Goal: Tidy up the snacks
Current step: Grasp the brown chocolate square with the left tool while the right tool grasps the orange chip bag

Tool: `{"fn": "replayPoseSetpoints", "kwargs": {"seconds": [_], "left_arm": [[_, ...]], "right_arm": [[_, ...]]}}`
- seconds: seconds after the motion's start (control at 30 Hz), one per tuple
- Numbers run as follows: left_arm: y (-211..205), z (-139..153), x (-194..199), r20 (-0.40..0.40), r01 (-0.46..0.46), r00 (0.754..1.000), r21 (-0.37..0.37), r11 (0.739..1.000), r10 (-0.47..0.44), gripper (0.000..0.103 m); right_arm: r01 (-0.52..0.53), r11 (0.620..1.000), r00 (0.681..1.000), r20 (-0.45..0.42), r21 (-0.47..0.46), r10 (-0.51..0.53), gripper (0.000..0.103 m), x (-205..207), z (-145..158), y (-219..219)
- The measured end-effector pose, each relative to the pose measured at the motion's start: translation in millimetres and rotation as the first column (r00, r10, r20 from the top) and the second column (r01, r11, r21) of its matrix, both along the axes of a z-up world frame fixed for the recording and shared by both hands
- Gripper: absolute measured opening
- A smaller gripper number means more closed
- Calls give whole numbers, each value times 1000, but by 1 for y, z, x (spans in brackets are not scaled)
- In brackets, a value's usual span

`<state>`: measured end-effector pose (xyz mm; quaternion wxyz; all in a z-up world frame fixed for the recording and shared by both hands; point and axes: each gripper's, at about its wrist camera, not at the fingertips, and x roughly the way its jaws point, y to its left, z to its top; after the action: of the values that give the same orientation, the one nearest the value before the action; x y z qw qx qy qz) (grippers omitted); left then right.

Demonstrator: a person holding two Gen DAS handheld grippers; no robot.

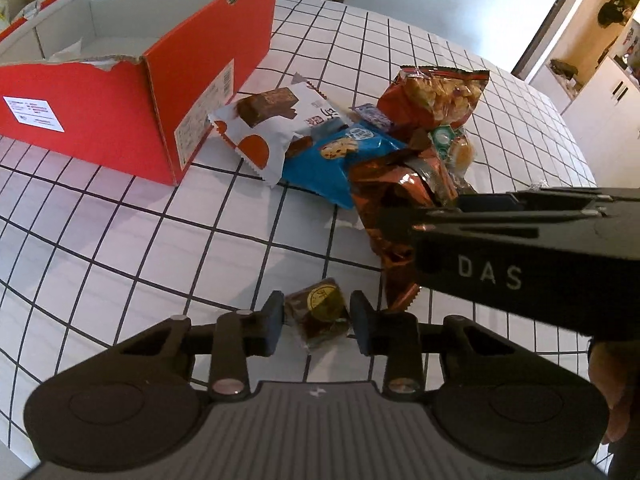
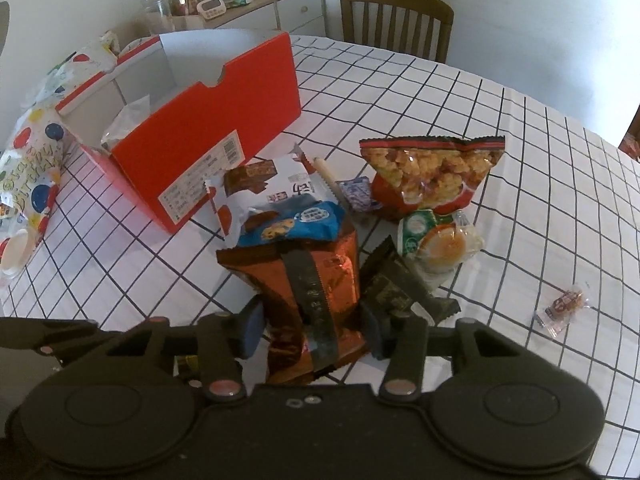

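A pile of snack packets lies on the checked tablecloth beside an open red box (image 1: 132,120) (image 2: 208,128). My left gripper (image 1: 317,326) has its jaws on both sides of a small brown wrapped snack (image 1: 320,316), apparently closed on it. My right gripper (image 2: 312,330) straddles a shiny copper-red packet (image 2: 316,280) (image 1: 396,204), pads at its two sides. A blue cookie packet (image 2: 296,224) (image 1: 340,160), a white brownie packet (image 1: 272,120) (image 2: 260,184) and a clear bag of puffed snacks (image 2: 432,172) (image 1: 436,96) lie behind.
A small wrapped candy (image 2: 564,306) lies alone at the right. A round pastry packet (image 2: 440,244) and a dark packet (image 2: 400,288) sit by the pile. A birthday bag (image 2: 32,168) lies left of the box. A wooden chair (image 2: 396,20) stands at the far table edge.
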<state>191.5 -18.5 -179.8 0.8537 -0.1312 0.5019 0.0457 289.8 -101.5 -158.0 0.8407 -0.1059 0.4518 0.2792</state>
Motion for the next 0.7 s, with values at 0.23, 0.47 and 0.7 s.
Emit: {"fn": "replayPoseSetpoints", "kwargs": {"seconds": [0.23, 0.47, 0.7], "left_arm": [[13, 2, -5, -24, -39, 999, -32, 999, 38, 34], [25, 13, -17, -30, -55, 998, -57, 997, 54, 34], [32, 35, -28, -3, -62, 998, -82, 995, 62, 34]], "right_arm": [[24, 1000, 1000, 10, 13, -24, 42, -7, 6, -5], [41, 998, 999, 12, 52, -41, 41, -18, 20, -10], [45, 996, 999, 4, 75, -45, 41, -32, 38, -14]]}}
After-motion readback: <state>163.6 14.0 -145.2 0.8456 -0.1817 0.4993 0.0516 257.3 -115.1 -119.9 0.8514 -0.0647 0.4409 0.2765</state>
